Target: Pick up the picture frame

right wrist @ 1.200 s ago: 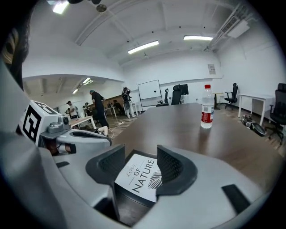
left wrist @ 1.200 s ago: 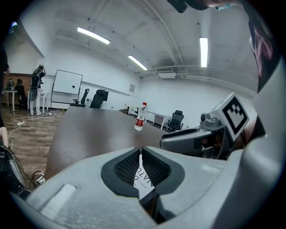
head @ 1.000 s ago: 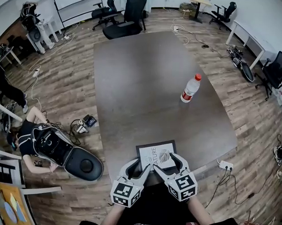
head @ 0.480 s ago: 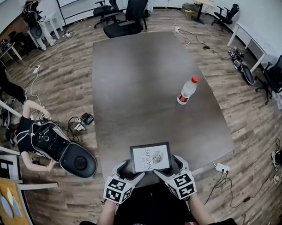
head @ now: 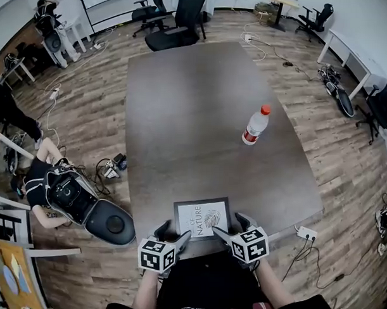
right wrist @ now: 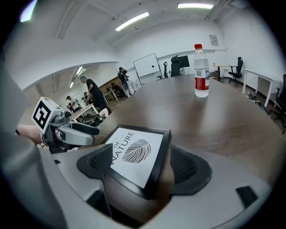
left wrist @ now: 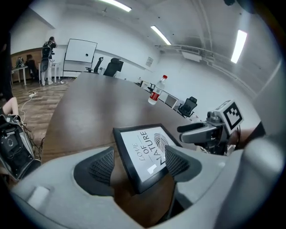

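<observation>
Picture frame [head: 202, 218] flat on surface [head: 182, 106], lower centre. Left gripper [head: 173, 232] and right gripper [head: 232, 225] at near corners. Both jaws released, just been opening, frame corners between them, unclamped.

The grey left gripper [head: 173, 234] and right gripper [head: 231, 227] bear black-and-white marker cubes [head: 157, 255].

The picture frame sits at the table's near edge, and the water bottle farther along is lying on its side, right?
No: the water bottle stands upright, as the right gripper view shows. The picture frame does sit at the table's near edge.
</observation>
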